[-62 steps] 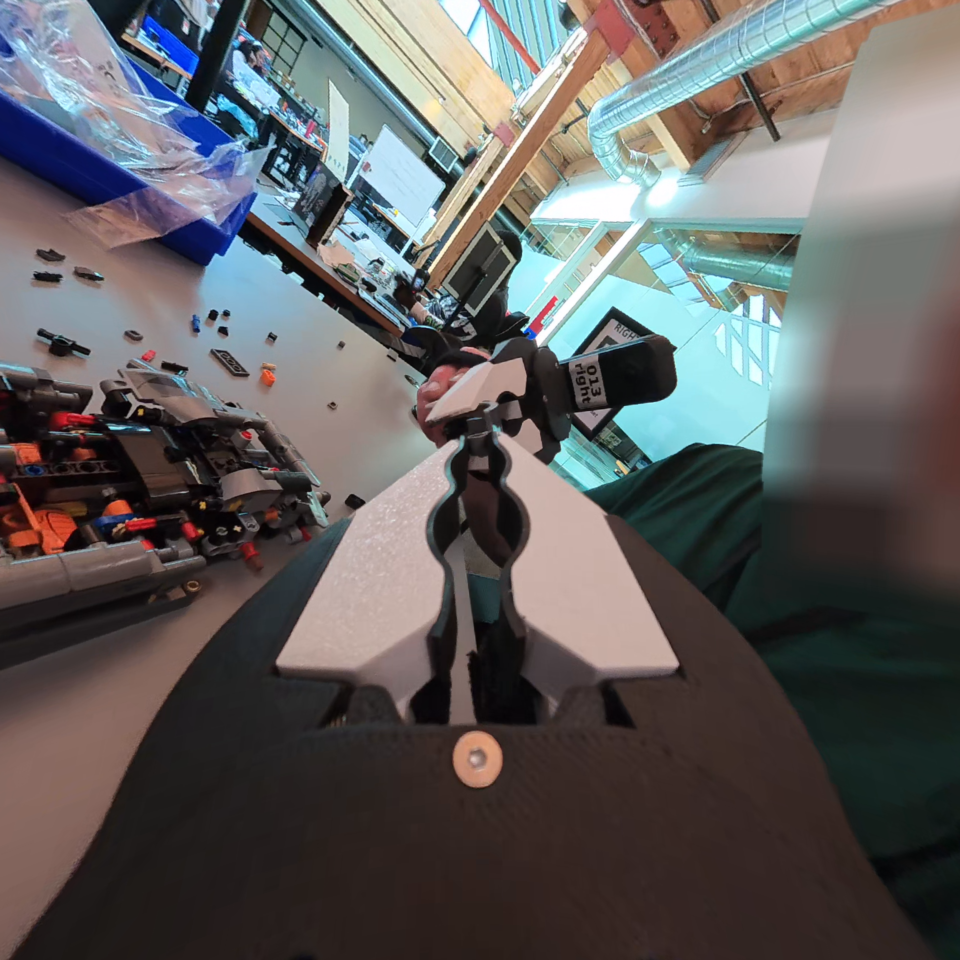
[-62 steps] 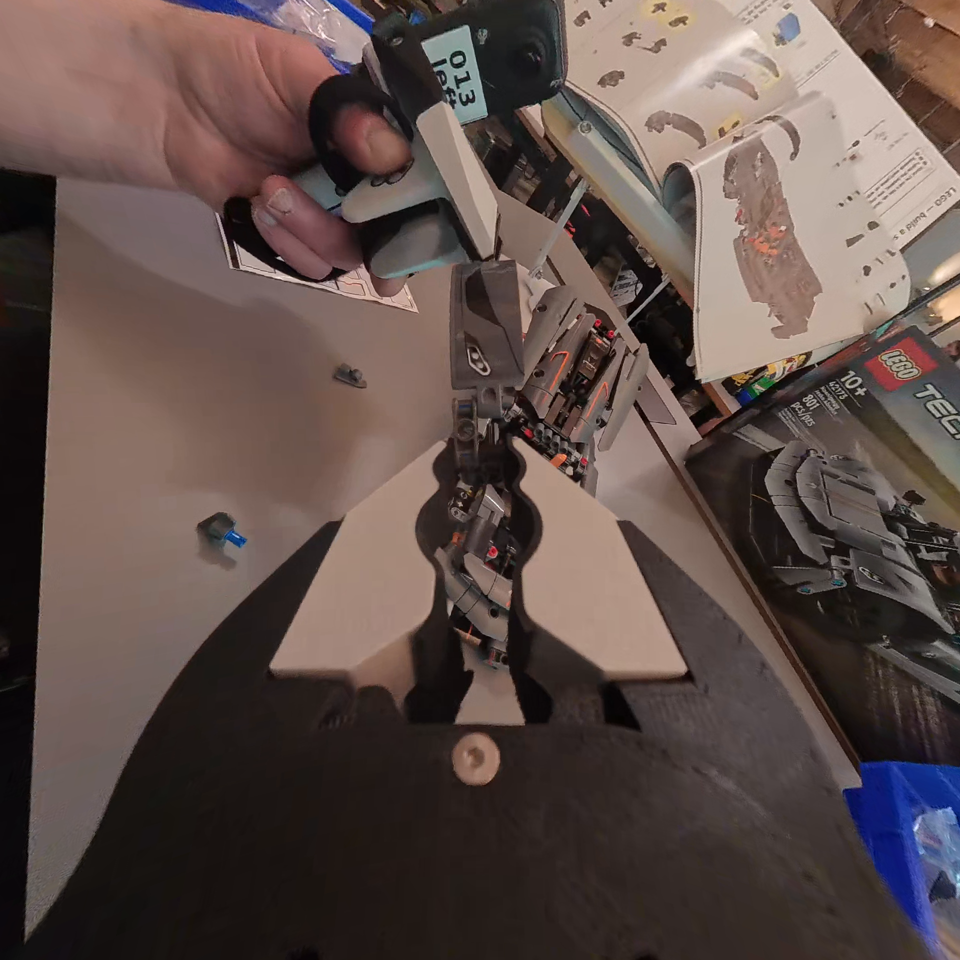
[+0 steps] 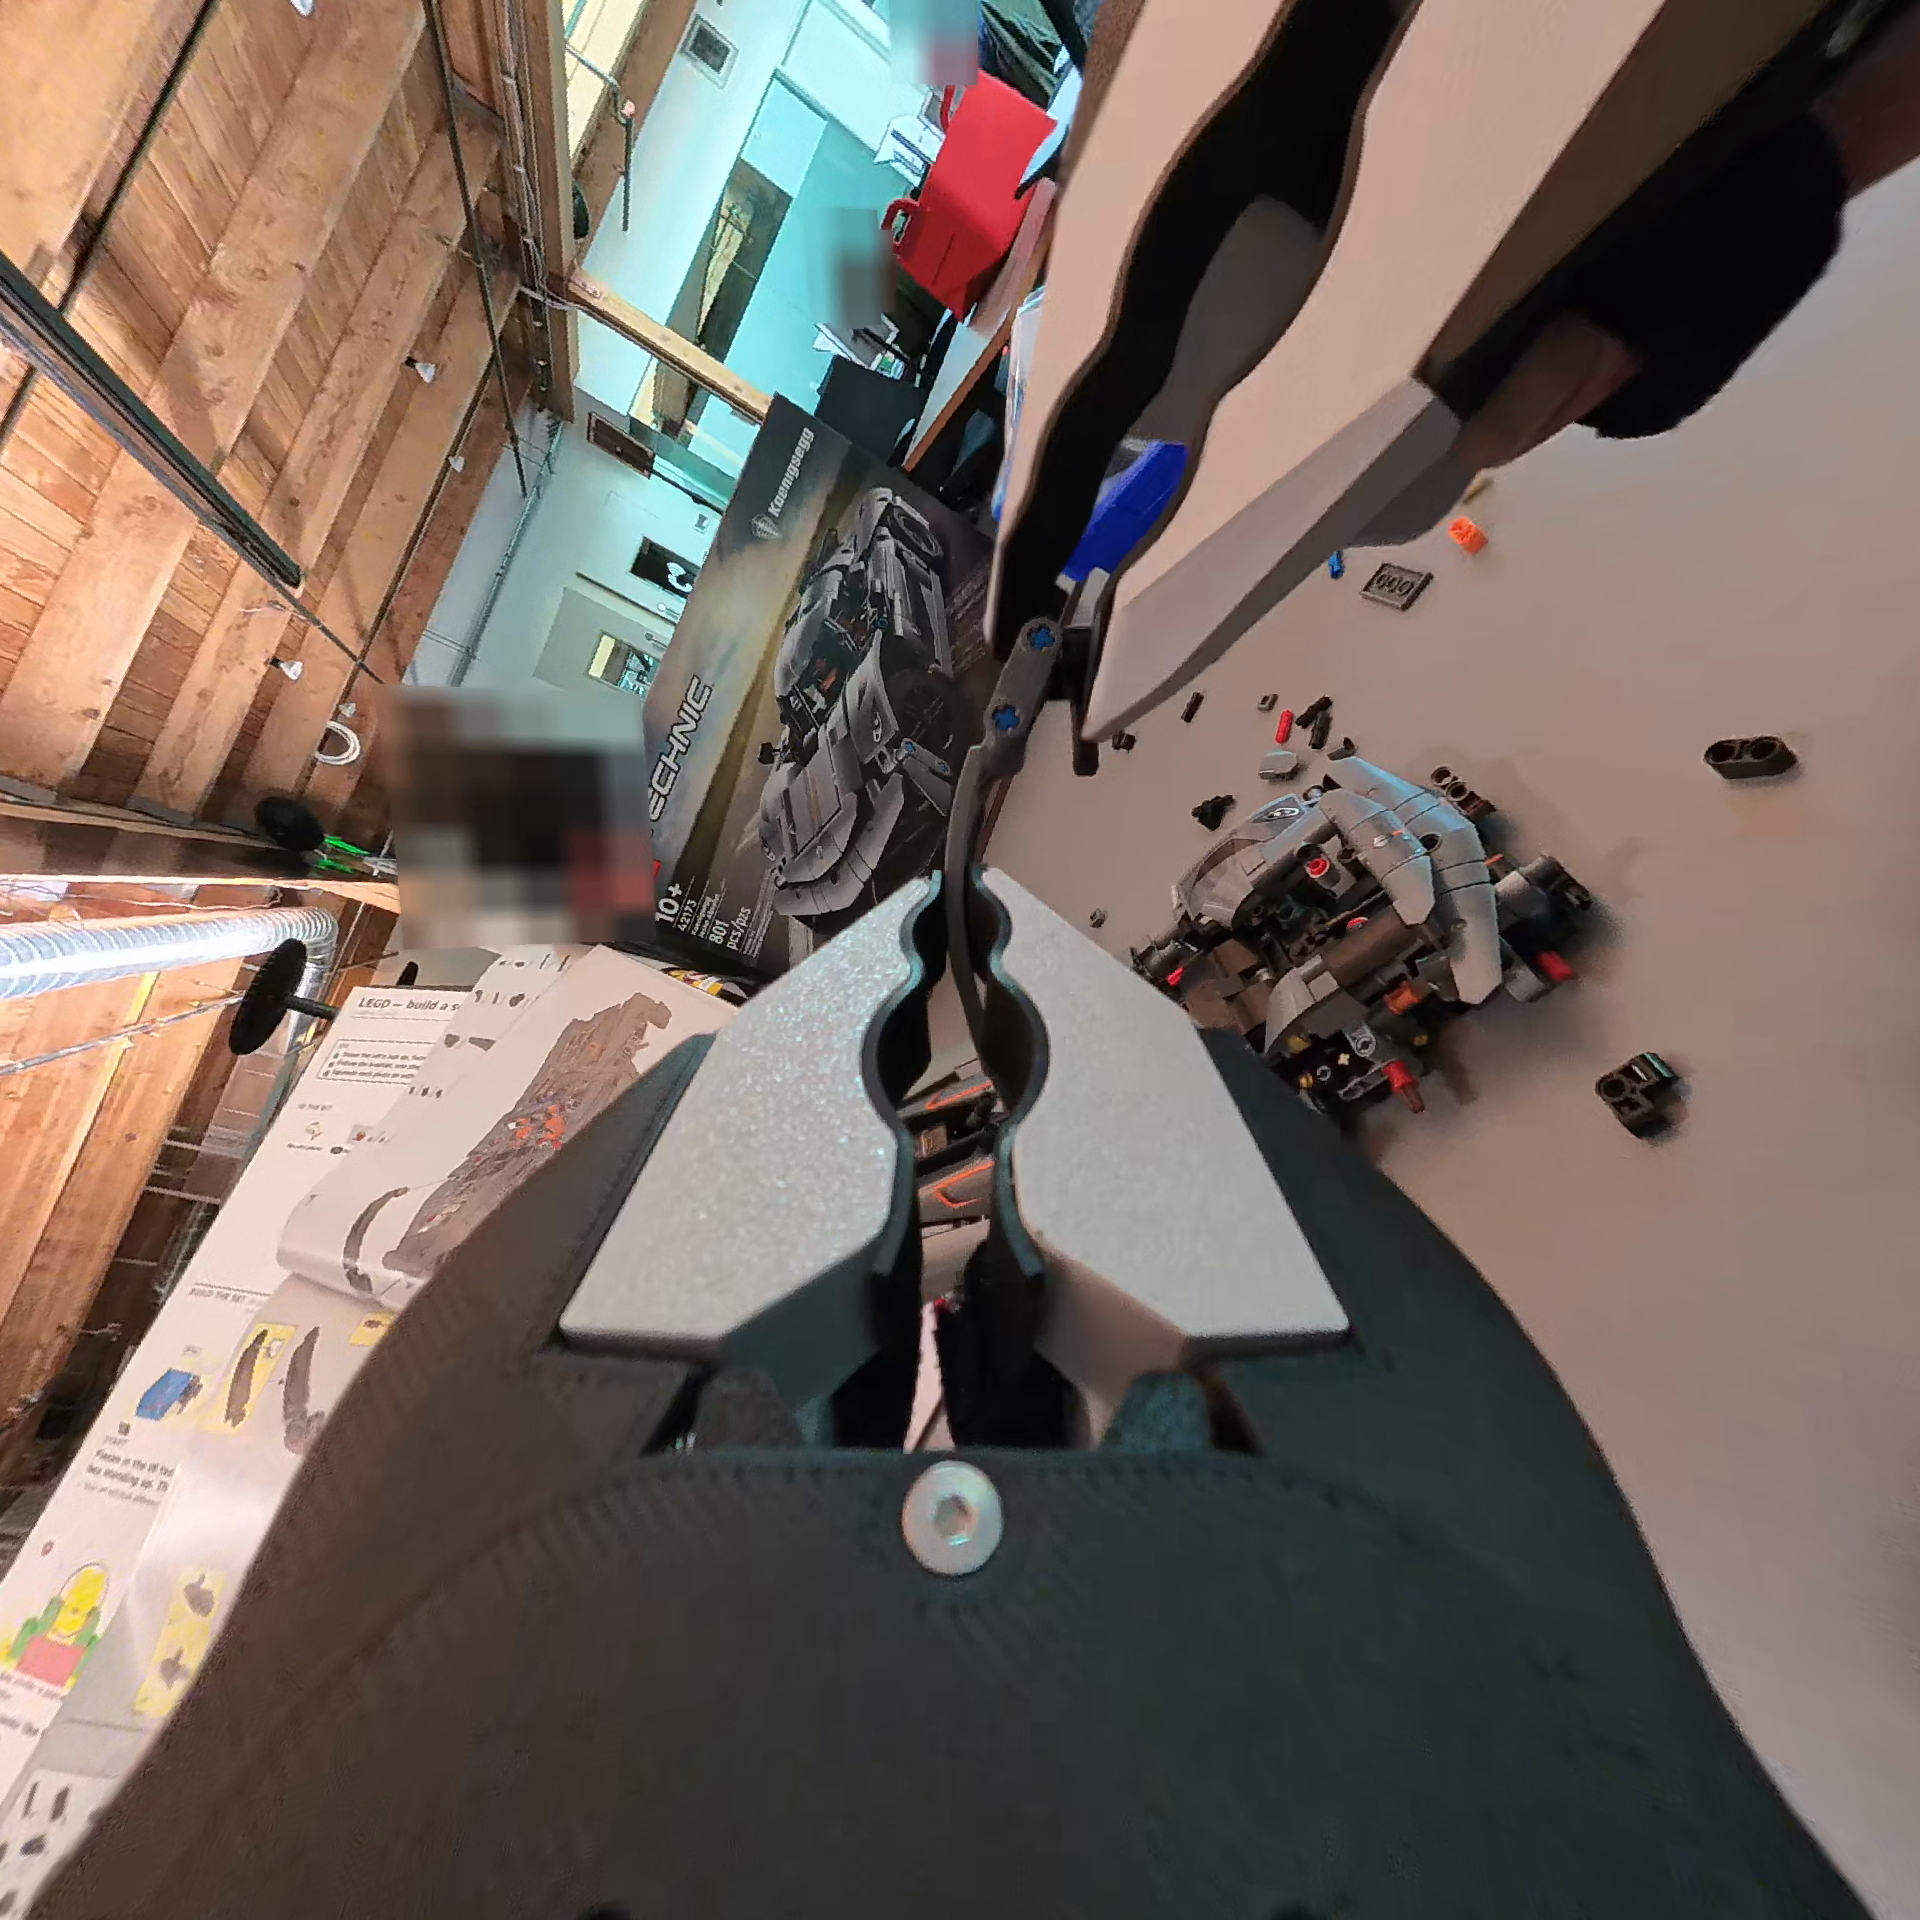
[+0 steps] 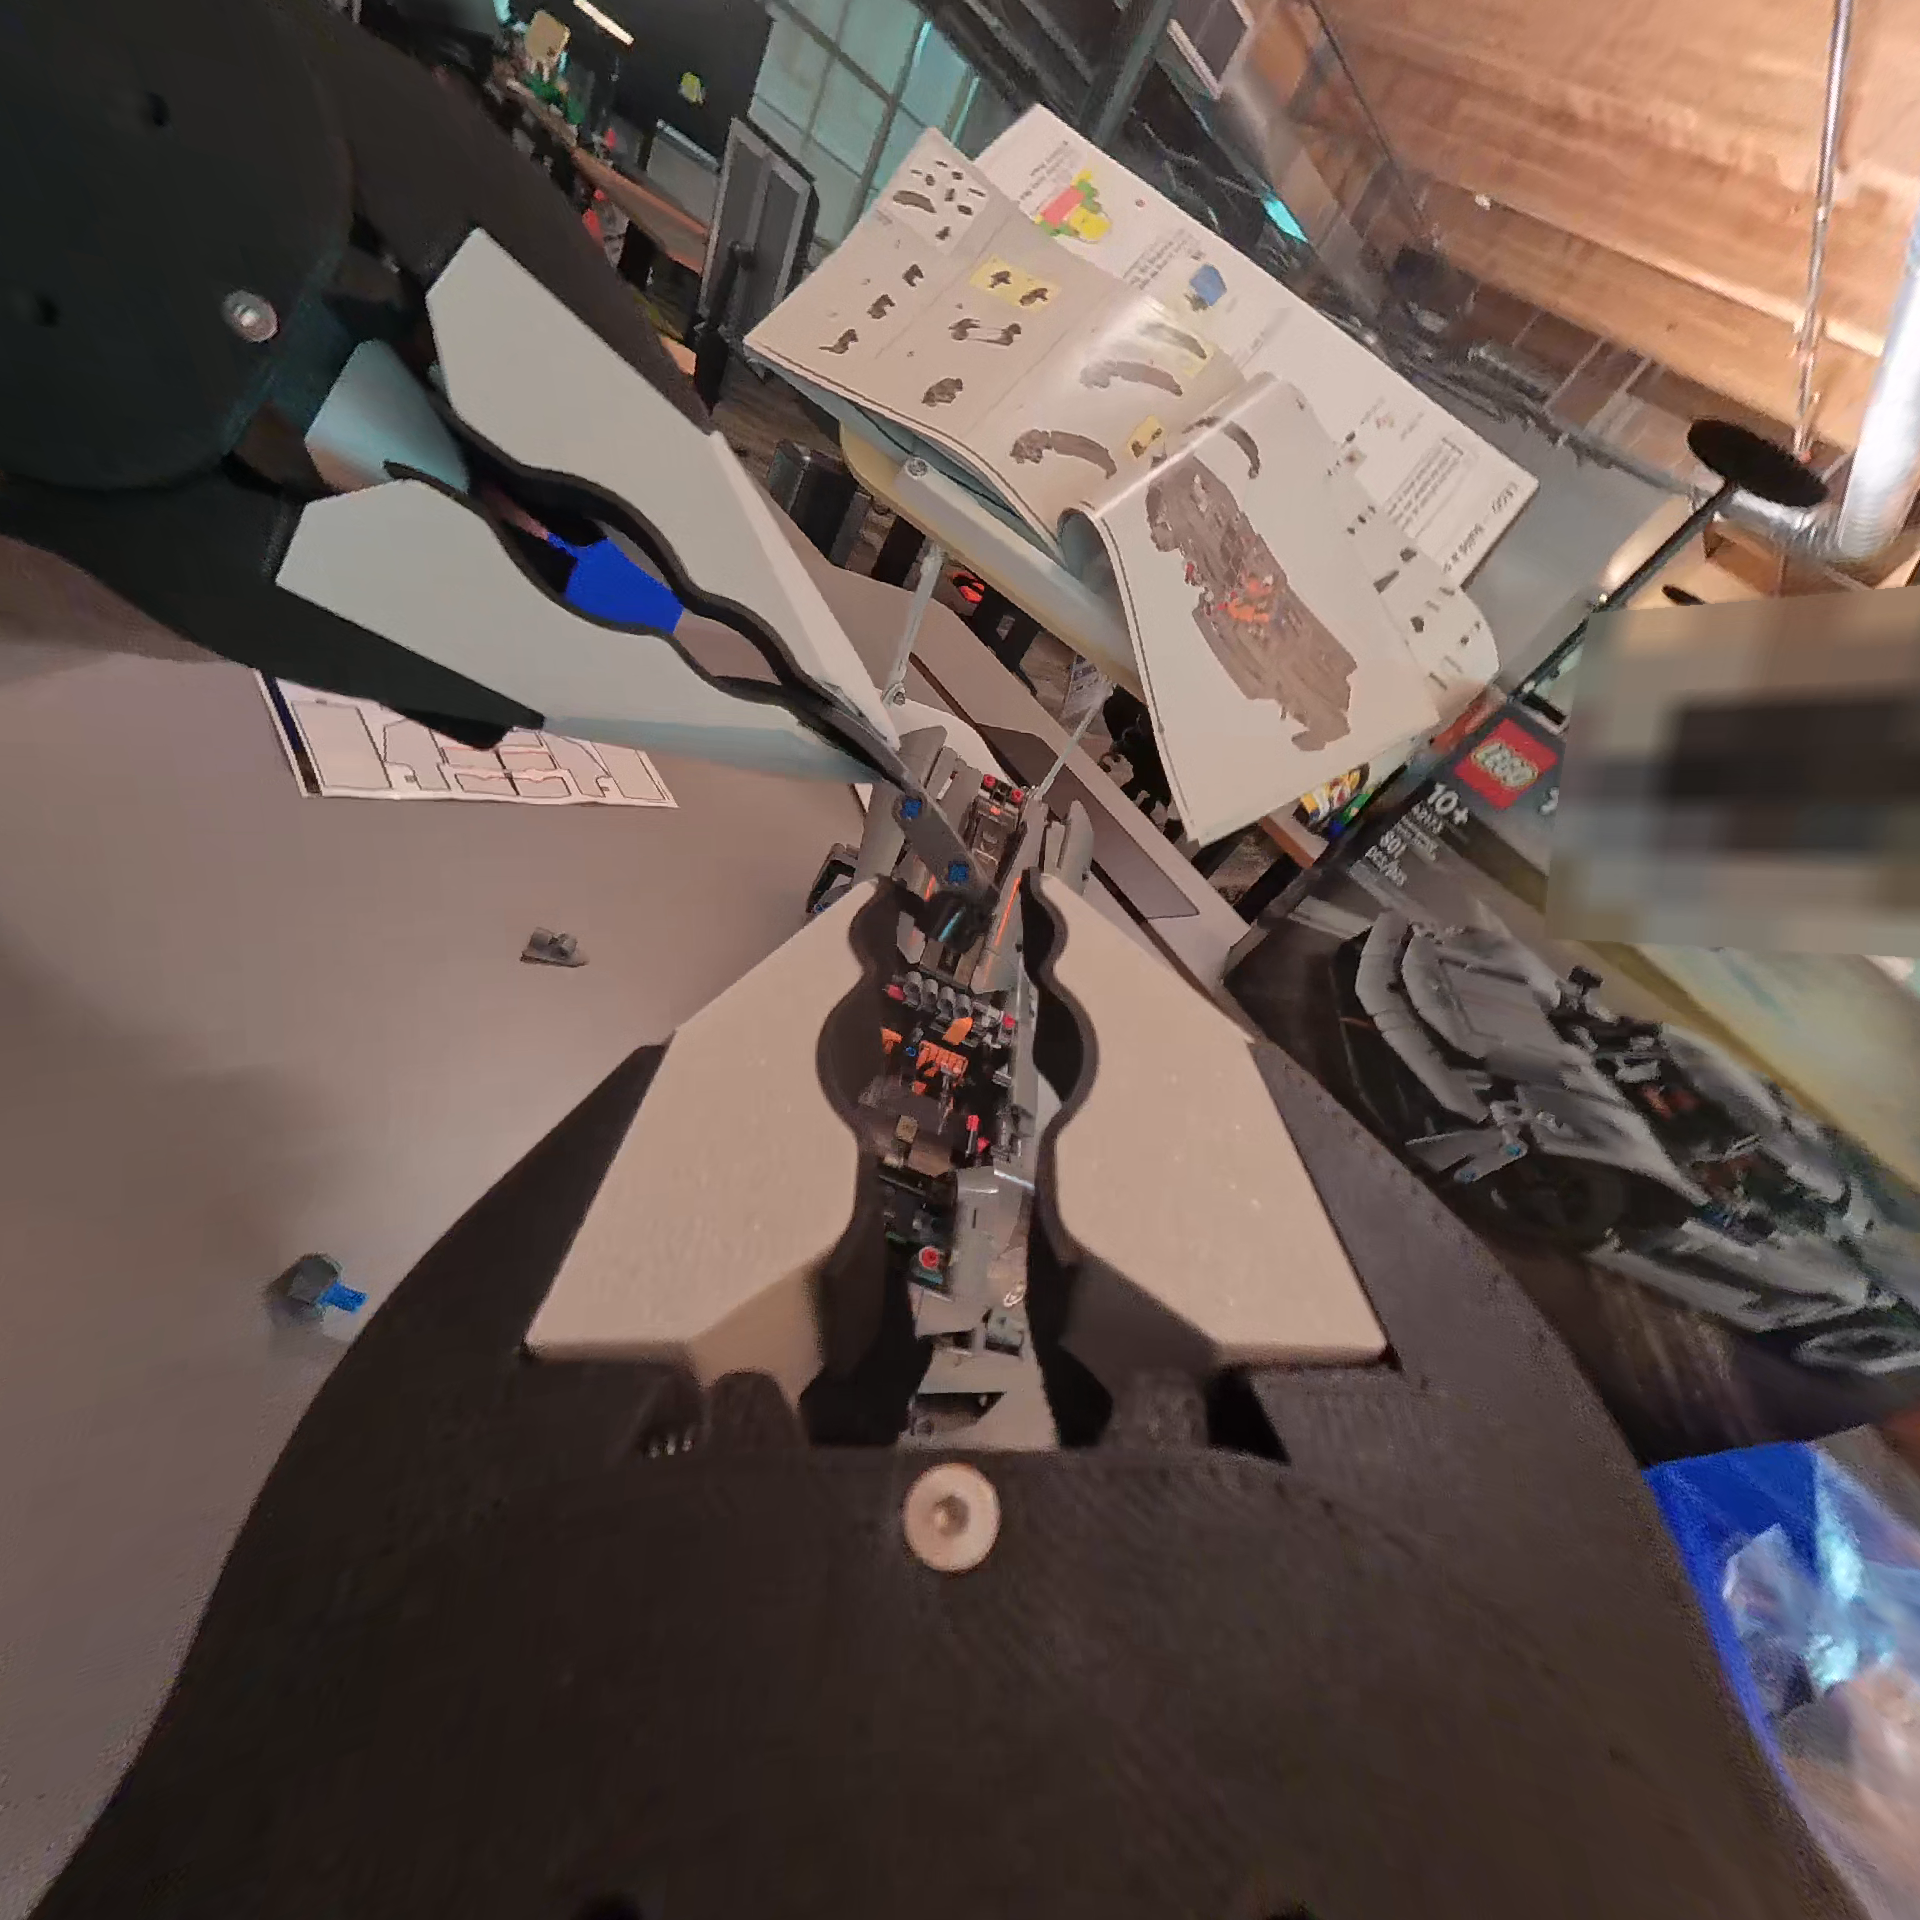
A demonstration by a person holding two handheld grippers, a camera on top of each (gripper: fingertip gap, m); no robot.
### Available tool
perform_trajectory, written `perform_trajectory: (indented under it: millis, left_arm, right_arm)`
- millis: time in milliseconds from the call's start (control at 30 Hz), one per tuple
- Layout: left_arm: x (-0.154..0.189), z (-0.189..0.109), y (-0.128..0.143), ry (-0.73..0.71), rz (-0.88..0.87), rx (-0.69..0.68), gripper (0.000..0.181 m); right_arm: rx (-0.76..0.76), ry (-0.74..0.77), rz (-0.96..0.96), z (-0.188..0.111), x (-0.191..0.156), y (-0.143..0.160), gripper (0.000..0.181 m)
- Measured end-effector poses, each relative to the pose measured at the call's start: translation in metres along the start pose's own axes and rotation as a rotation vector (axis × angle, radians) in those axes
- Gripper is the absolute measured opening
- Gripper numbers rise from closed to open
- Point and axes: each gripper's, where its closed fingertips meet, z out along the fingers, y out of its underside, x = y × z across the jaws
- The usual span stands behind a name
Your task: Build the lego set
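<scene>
Tools (image 3: 961,894) now both pinch the grey piece (image 3: 1013,696).

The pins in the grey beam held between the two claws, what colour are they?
Blue pins in the grey beam, best in the left wrist view.

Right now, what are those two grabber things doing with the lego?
A person is building a lego car with a gripper in each hand. The left gripper pinches a dark grey beam with blue pins, holding it against a car section that the right gripper appears to grip above the table. A bigger car body lies on the table, and the instruction booklet stands open nearby.
</scene>
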Motion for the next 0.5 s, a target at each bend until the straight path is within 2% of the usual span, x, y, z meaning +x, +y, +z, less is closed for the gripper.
perform_trajectory:
  millis: [167, 500]
  left_arm:
    - [-0.005, -0.005, 0.003, -0.014, 0.016, -0.008, 0.0]
    - [-0.014, -0.016, 0.008, -0.044, -0.011, 0.001, 0.0]
  right_arm:
    - [-0.017, -0.045, -0.101, 0.008, -0.008, -0.006, 0.018]
    - [0.008, -0.05, -0.1, 0.017, -0.014, -0.017, 0.019]
